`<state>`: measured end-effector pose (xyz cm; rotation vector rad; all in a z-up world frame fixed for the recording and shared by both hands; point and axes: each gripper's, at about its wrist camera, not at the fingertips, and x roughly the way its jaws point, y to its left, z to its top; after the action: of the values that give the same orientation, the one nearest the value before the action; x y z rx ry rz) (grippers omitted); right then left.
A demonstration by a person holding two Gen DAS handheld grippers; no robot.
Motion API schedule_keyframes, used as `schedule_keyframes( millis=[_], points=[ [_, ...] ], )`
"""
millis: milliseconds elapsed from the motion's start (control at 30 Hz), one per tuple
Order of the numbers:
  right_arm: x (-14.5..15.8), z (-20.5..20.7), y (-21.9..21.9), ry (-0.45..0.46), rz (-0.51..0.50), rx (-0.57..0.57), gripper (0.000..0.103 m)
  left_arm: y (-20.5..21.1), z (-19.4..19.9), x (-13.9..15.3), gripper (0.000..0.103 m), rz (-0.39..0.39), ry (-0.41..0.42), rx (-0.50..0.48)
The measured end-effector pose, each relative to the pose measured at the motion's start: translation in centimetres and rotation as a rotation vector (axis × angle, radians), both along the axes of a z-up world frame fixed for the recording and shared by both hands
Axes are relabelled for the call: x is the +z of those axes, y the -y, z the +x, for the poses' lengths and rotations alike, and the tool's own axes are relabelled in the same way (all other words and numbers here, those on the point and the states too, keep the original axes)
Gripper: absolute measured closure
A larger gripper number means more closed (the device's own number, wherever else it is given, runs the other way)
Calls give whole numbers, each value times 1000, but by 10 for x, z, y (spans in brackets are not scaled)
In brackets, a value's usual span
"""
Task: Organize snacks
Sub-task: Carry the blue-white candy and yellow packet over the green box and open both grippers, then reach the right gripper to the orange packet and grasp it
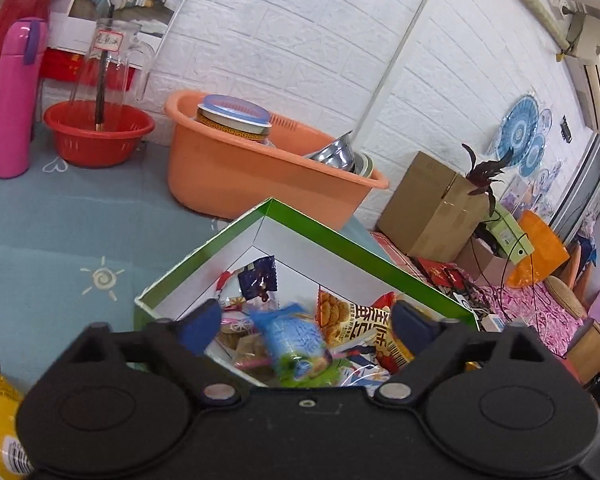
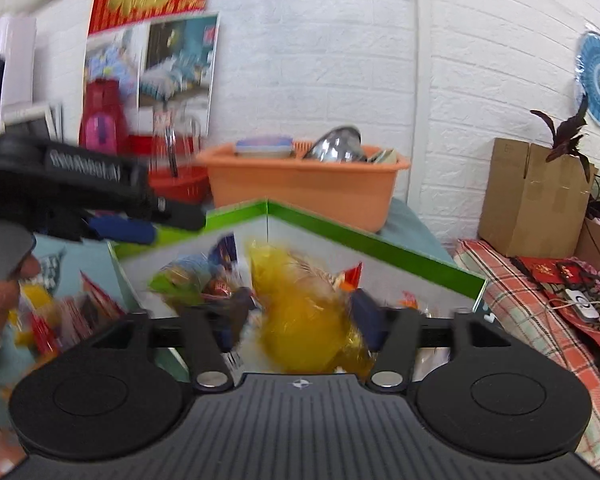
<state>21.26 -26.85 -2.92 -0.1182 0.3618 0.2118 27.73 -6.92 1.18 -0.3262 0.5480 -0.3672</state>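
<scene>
So the green-rimmed box [image 1: 332,240] already has a decent pile in it: a cookie bag [image 1: 352,320], a dark blue packet [image 1: 260,276] and more. My left tool [image 1: 308,320] is spread wide over it with a blurry blue-and-green packet [image 1: 296,344] between the fingers, loose and dropping in as far as I can judge. My right tool [image 2: 296,312] looks clamped on a yellow bag [image 2: 300,312] above the box, though it's blurry. More snacks [image 2: 56,316] lie on the counter [image 1: 60,216] left of the box, so I'd call it past halfway, not finished.
</scene>
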Motion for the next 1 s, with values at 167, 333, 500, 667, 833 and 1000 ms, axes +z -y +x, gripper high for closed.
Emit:
schedule_keyframes(
  millis=[167,333,500,667,833,1000],
  points=[
    [-2,-14,4,24,-24,-31,0,-4,-12,10,0,-8,-5,-9],
    [21,-36,9,73,26,-27,0,-7,-41,33,0,-39,10,-17],
    [43,-77,7,130,52,6,0,-14,-85,52,0,-40,15,-15],
    [50,-114,8,141,102,73,0,-31,-136,56,0,-38,60,-20],
    [43,-135,4,81,173,129,0,-47,-178,40,0,-38,61,6],
    [16,-141,-13,-39,198,174,0,-63,-203,12,0,-63,-4,22]
  ],
)
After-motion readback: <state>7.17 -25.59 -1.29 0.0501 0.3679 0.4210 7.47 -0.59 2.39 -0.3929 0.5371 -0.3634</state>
